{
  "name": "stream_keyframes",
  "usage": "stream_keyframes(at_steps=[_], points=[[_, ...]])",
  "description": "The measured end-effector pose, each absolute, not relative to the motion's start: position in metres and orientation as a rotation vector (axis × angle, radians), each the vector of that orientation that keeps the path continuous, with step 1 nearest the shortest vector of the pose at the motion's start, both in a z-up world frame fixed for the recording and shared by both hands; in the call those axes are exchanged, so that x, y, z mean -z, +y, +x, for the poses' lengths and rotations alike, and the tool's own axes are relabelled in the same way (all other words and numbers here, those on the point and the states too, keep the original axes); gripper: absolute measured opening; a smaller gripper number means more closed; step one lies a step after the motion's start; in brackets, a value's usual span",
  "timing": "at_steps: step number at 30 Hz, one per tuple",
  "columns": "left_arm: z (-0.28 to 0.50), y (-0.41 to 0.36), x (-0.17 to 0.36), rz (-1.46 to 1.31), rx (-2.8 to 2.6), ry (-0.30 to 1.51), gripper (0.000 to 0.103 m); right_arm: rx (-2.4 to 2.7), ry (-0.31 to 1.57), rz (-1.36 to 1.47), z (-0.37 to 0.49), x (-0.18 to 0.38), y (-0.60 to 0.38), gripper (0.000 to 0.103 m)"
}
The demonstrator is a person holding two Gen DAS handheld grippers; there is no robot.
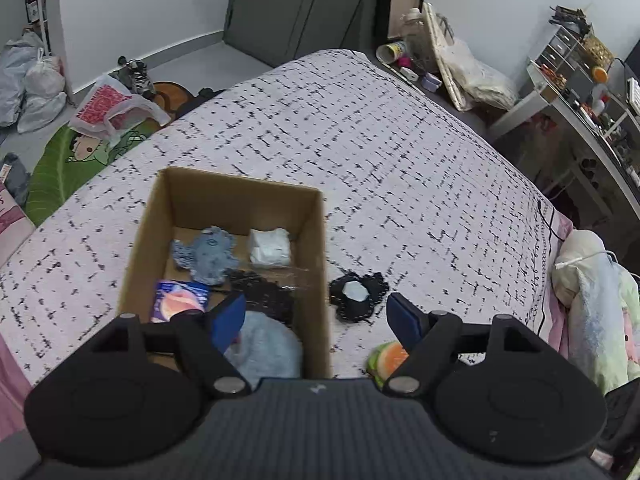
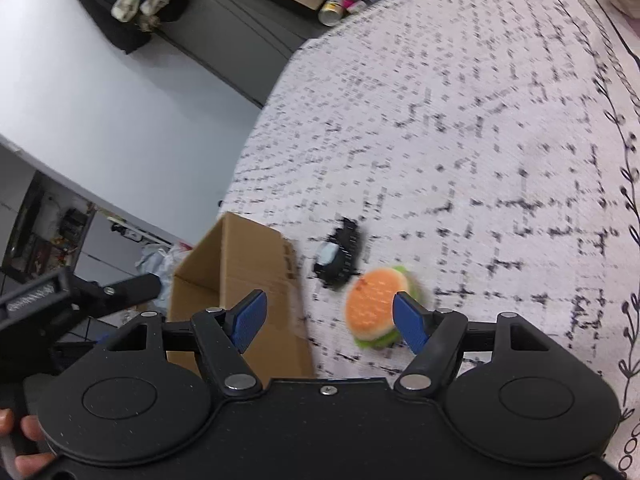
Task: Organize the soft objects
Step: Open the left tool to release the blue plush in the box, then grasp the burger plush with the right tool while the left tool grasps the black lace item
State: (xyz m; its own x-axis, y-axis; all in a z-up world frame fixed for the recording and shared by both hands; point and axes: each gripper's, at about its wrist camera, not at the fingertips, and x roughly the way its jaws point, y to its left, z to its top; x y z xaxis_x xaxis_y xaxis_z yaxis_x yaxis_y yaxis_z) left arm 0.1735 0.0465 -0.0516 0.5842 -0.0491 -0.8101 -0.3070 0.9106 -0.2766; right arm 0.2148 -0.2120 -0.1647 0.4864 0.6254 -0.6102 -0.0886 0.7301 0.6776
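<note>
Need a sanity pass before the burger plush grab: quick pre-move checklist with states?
1. Right hand-held gripper open, nothing held: ok.
2. Burger plush lying free on the bedspread, near the right pad: ok.
3. Plush centred between the pads: not ok, it sits off to the right.
4. Cardboard box open, room inside: ok.
5. Left hand-held gripper open, empty: ok.
6. Black item clear of the plush: cannot tell, blurred.
</note>
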Motion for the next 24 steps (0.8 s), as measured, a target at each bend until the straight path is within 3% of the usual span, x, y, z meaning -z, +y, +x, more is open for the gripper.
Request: stream_keyframes(at_steps=[21,24], points=[[0.222,-0.017,0.075,-0.323,-0.069,1.000,0.076,-0.379,1.044,0.651,0.236,0.211,-0.206,0.065],[0.232,-0.025,0.083,-0.325,-0.067,1.028,0.076,-0.385,1.042,0.638,0.237,0.213,-0.205,0.056]])
